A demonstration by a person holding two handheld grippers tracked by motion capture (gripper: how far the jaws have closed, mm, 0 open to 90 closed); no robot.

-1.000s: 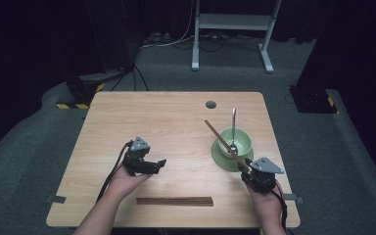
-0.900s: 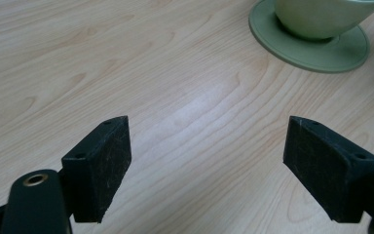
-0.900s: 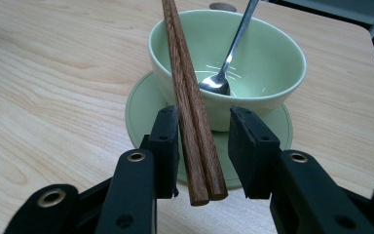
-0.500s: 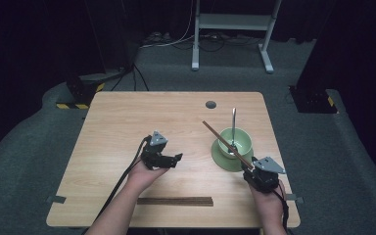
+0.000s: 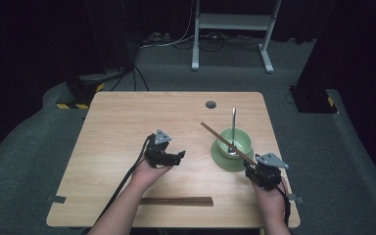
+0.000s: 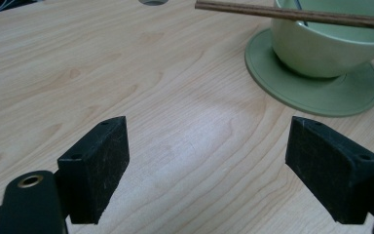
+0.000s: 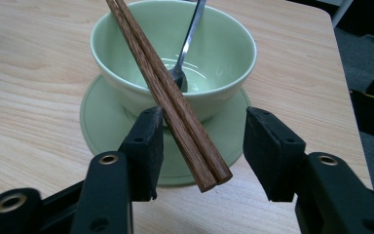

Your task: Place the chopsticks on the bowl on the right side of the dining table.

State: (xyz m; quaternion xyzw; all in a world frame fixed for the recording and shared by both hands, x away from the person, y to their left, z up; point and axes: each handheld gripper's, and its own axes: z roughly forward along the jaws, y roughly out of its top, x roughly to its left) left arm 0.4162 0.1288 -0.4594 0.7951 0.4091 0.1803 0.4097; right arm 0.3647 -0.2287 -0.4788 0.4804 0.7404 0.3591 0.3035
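The left claw (image 5: 176,157), jaws spread and empty, has slid from the worktop's (image 5: 127,117) left half toward its middle, closing on the green bowl (image 5: 235,142) and saucer (image 5: 223,160) by the right edge. The right claw (image 7: 202,141) stays there, jaws parted around the near end of the chopsticks (image 7: 165,92) lying across the bowl's rim, not pinching them. So that pair looks placed, and the left seems free for the second pair (image 5: 176,200) by the near edge.

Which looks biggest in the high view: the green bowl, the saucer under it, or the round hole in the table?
1. saucer, the widest, showing past the bowl.
2. green bowl, narrower than it.
3. round hole, the smallest, though farthest from the camera.
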